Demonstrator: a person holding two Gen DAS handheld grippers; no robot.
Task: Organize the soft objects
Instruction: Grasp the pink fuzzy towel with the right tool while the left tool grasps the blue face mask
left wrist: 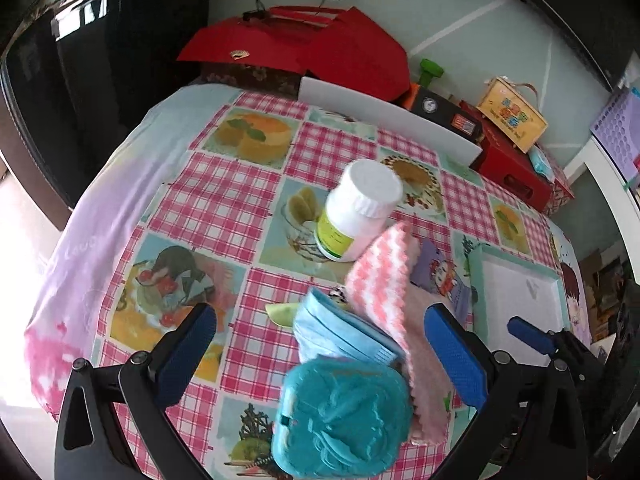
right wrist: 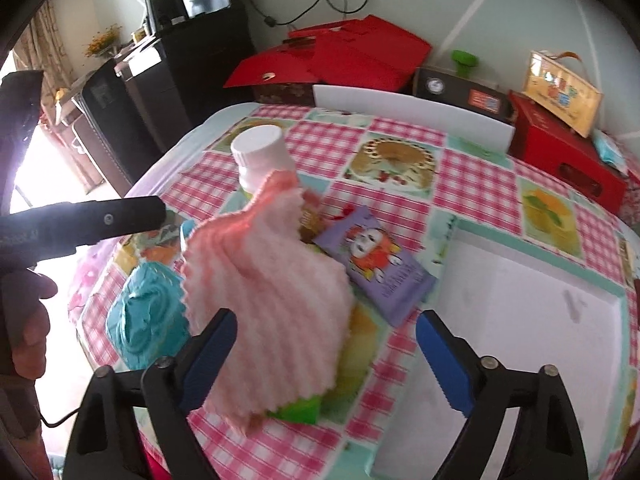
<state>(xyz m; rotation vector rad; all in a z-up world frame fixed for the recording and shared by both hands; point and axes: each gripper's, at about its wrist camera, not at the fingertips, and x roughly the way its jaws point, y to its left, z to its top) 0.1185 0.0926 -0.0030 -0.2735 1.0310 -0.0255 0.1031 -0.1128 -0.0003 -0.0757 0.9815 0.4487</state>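
Pink-and-white cloth [right wrist: 268, 300] is draped over the pile mid-bench, leaning on the white bottle [right wrist: 262, 156]. Both the right hand-held gripper [right wrist: 324, 360] and the left hand-held gripper [left wrist: 320, 356] stand wide, empty. Tugging the cloth could topple the bottle or drag the teal sponge [left wrist: 344, 420].

Fluffy pink-white cloth [right wrist: 272, 296], smooth white plastic bottle [left wrist: 356, 212], glossy checked tablecloth [left wrist: 224, 196]
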